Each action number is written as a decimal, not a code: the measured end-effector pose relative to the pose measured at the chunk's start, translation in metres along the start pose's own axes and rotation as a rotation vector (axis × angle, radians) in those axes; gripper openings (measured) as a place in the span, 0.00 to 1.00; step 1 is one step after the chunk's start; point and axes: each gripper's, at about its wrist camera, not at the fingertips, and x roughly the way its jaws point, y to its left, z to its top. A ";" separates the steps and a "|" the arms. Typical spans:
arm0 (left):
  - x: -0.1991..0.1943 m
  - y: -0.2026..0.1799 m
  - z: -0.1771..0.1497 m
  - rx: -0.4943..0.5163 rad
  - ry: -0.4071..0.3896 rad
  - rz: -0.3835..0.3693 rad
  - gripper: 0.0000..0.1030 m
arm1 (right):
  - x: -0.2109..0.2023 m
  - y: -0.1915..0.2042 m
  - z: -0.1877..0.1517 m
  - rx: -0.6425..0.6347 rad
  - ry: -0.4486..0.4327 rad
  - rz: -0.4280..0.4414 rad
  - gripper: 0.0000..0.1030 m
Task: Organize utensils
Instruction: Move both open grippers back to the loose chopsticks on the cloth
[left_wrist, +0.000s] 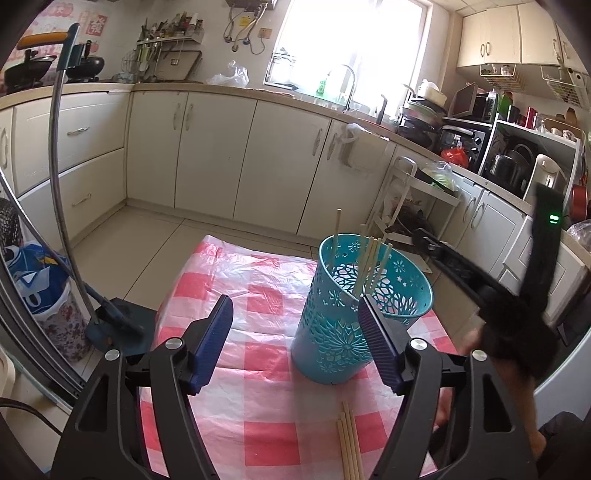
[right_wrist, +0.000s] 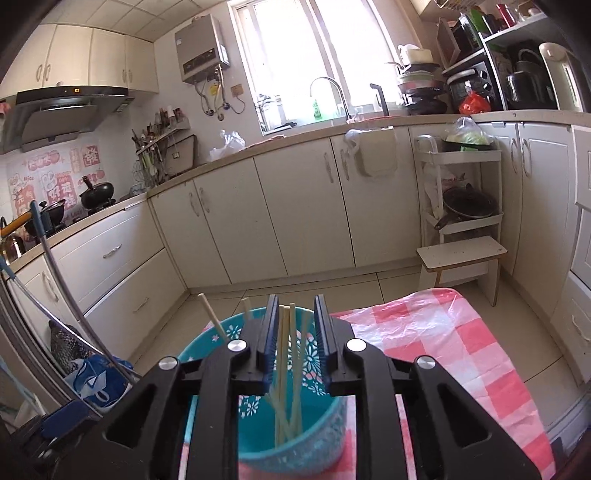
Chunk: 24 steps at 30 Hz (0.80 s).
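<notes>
A teal cut-out holder (left_wrist: 343, 325) stands on the red-and-white checked tablecloth (left_wrist: 258, 424). Several pale wooden chopsticks (left_wrist: 369, 262) lean inside it. A few more chopsticks (left_wrist: 349, 443) lie flat on the cloth in front of the holder. My left gripper (left_wrist: 295, 332) is open just short of the holder, with its right finger (left_wrist: 380, 343) against the holder's near side and nothing held. My right gripper (right_wrist: 297, 332) hovers above the holder (right_wrist: 295, 443), slightly open. Chopsticks (right_wrist: 286, 350) stand loose between its jaws, their lower ends in the holder. Its black frame (left_wrist: 461, 273) shows blurred in the left wrist view.
A long-handled dustpan (left_wrist: 118, 325) and a patterned bag (left_wrist: 40, 288) stand on the floor left of the table. A white step stool (right_wrist: 461, 258) and a white cart (right_wrist: 461, 184) stand beyond the table's far right corner. Cream cabinets line the far walls.
</notes>
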 end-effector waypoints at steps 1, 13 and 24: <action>0.000 0.000 0.000 0.001 0.001 0.002 0.66 | -0.007 -0.002 -0.001 -0.002 0.001 0.006 0.19; 0.004 -0.008 -0.012 0.042 0.039 0.030 0.75 | -0.053 -0.017 -0.114 -0.036 0.455 -0.006 0.18; 0.032 -0.003 -0.038 0.066 0.159 0.052 0.78 | -0.150 -0.014 -0.151 0.135 0.464 -0.073 0.18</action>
